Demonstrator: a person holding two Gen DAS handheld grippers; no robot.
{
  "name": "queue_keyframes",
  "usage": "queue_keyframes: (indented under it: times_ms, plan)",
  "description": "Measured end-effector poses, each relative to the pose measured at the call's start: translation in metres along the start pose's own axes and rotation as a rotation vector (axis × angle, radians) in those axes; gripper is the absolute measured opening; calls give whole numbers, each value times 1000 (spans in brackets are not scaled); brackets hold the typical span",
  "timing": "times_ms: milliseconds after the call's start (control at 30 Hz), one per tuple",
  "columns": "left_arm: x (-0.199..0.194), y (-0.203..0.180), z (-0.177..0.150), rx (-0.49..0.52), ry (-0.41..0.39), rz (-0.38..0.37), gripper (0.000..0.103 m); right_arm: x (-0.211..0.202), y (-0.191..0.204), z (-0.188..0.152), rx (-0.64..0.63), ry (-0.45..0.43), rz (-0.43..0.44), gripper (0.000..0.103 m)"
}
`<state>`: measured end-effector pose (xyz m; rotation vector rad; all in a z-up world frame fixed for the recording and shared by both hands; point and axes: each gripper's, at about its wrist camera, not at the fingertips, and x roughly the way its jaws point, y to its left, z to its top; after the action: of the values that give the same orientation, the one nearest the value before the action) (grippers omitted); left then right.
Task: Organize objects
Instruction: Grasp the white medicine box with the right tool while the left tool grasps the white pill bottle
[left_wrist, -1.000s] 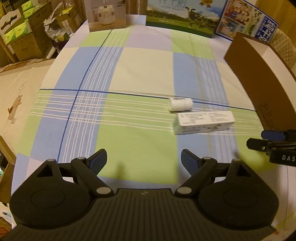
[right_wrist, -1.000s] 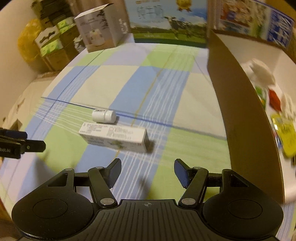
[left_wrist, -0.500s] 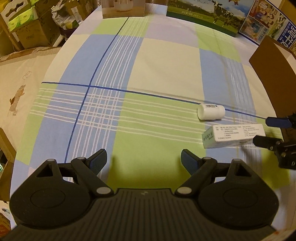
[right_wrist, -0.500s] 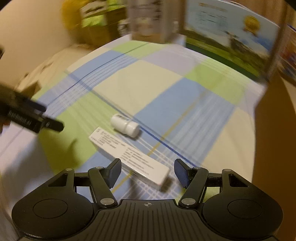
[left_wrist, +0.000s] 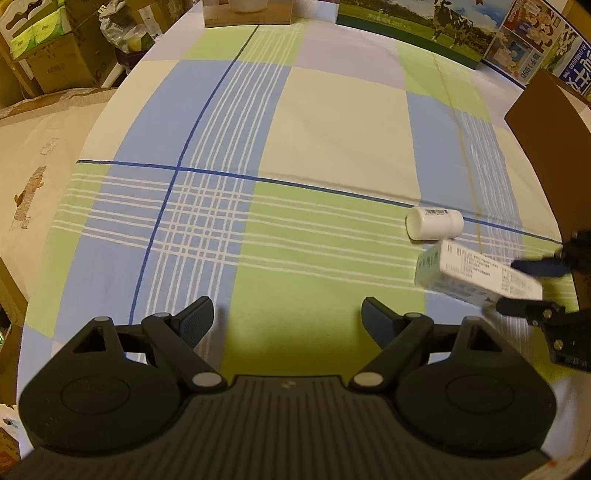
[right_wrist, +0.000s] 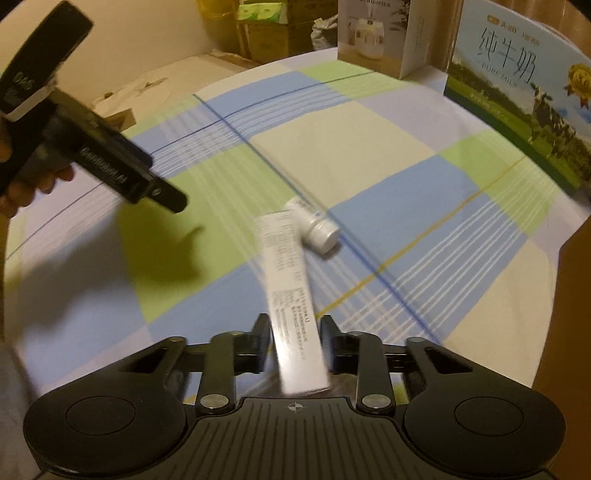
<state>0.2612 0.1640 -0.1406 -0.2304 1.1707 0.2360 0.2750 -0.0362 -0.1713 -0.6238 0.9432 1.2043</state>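
Nearest, the right gripper (right_wrist: 293, 345) is clamped on one end of the long white carton (right_wrist: 291, 302), which juts forward over the checked cloth (right_wrist: 369, 147); its far end lies just beside the white bottle (right_wrist: 314, 225), though contact cannot be judged. Beyond, the bottle lies on its side on the cloth, and the left gripper (left_wrist: 287, 319) hangs over a green square with fingers spread wide, holding nothing. Farthest back, a milk box (right_wrist: 517, 107) and a humidifier box (right_wrist: 376, 33) stand at the table's edge.
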Motion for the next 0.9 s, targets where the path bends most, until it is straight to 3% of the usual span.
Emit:
queue_keyframes:
  times_ms: [267, 500, 600, 900]
  plan:
    - [3, -18, 1, 37, -1, -34, 84, -24, -5, -30, 196, -2, -65, 23]
    - [11, -49, 10, 105, -27, -90, 84, -40, -13, -52, 461, -35, -305, 23]
    - [16, -62, 14, 127, -39, -115, 84, -45, -16, -57, 557, -58, -370, 23]
    - [35, -94, 33, 164, -89, -137, 84, -49, -21, -59, 627, -81, -397, 23]
